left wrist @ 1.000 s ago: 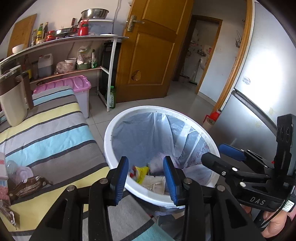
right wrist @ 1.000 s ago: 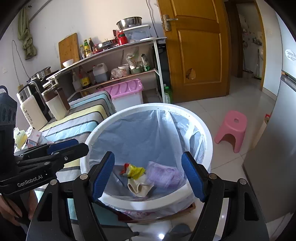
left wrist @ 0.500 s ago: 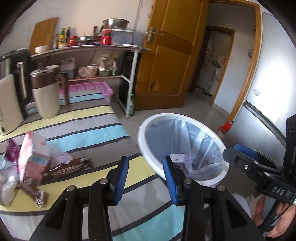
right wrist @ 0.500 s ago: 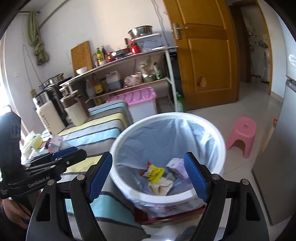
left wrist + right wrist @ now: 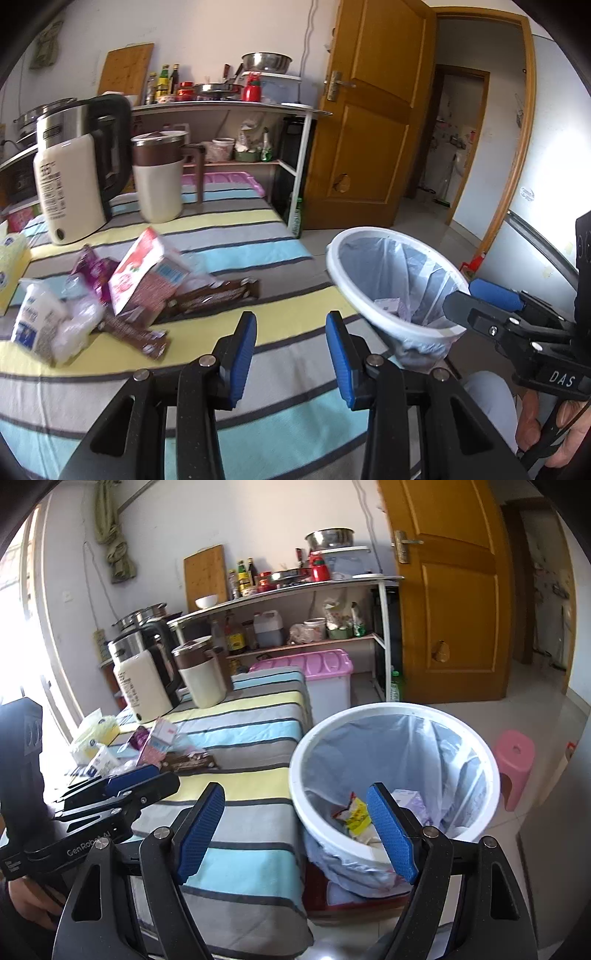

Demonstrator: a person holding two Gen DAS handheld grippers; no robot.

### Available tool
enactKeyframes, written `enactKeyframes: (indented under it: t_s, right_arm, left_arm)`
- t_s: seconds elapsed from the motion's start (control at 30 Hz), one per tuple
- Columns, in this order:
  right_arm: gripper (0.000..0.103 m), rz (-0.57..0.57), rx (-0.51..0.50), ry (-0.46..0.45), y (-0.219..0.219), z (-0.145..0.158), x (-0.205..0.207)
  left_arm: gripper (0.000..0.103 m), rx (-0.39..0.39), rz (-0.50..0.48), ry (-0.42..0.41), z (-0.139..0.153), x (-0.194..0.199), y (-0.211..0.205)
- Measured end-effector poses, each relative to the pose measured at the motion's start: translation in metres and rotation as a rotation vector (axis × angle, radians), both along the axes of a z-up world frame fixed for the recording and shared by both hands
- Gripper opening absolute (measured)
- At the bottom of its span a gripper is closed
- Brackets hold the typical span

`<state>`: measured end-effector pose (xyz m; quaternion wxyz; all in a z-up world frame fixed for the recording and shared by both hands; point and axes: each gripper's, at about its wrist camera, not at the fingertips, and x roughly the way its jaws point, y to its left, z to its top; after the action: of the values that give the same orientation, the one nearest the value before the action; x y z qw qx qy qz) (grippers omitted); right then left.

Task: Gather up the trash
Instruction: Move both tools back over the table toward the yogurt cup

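Covering the table, a striped cloth (image 5: 258, 221) holds wrappers (image 5: 207, 295) beside the bin (image 5: 391, 716); both claws released, empty.

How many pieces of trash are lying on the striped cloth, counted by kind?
Brown wrappers: 2, one and another
Red-and-white carton: 1
Purple packet: 1
White packet: 1
Clear plastic wad: 1
Total: 6, though the blurred pile may hide more.
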<state>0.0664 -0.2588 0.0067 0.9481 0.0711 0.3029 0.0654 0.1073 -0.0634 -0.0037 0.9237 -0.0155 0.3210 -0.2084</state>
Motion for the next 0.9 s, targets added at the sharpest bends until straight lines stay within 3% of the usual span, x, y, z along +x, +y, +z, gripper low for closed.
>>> enactKeyframes:
  t_s: [0.9]
  right_arm:
    - [0.079,0.196,-0.023,0.082,0.082,-0.006,0.034]
  left_arm:
    - [0.039,0.037,0.235,0.016,-0.005,-0.008,0.109]
